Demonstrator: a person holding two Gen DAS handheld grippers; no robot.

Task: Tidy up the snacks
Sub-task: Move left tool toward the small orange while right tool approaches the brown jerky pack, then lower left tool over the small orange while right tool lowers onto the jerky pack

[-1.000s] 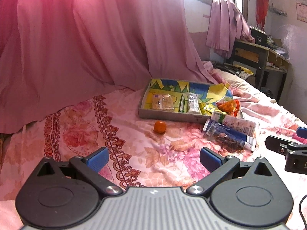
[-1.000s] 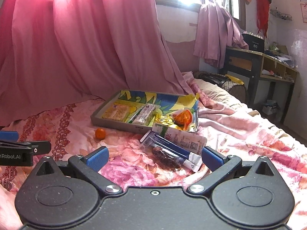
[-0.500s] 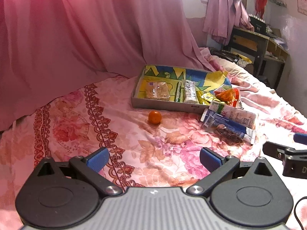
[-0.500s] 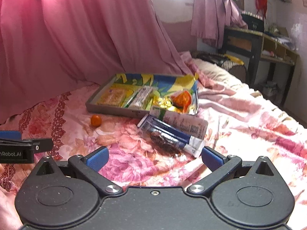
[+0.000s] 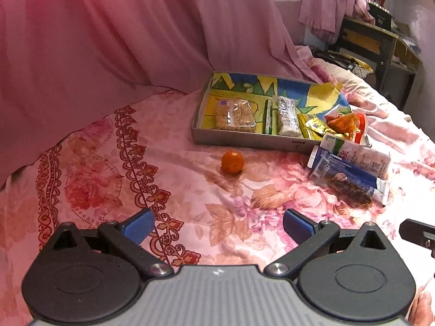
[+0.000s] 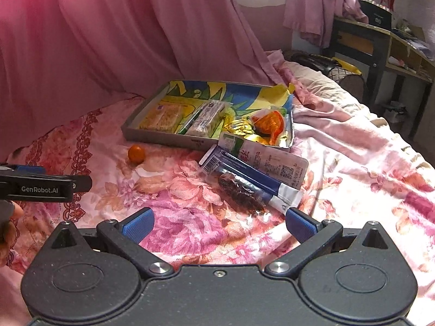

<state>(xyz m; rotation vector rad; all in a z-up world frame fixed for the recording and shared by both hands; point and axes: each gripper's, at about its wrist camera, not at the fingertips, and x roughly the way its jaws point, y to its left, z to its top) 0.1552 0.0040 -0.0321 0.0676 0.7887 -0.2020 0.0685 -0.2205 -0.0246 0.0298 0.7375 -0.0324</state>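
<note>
Bed [image 5: 81, 184] with floral sheet serves as work surface. Tray [image 5: 244, 140] already holds wrapped bars; sorting partly done, likely. Two long packets [image 6: 258, 174] lie just outside tray's near corner, touching it. Orange [image 5: 232, 162] sits loose on sheet near tray front. Left tongs [image 5: 216, 224] and right tongs [image 6: 218, 221] both spread, empty, hovering short of snacks, ready to pick.

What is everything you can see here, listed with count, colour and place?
tray: one, grey with colourful lining, on the bedspread
snack packets: several, clear, yellow and orange, inside the tray
orange: one, orange, on the bedspread in front of the tray
pouches: two, one white and green, one blue and clear, overlapping beside the tray's near corner
bedspread: one, pink floral
curtain: pink, behind the tray
desk: one, dark, far right
left gripper: open, empty
right gripper: open, empty
</note>
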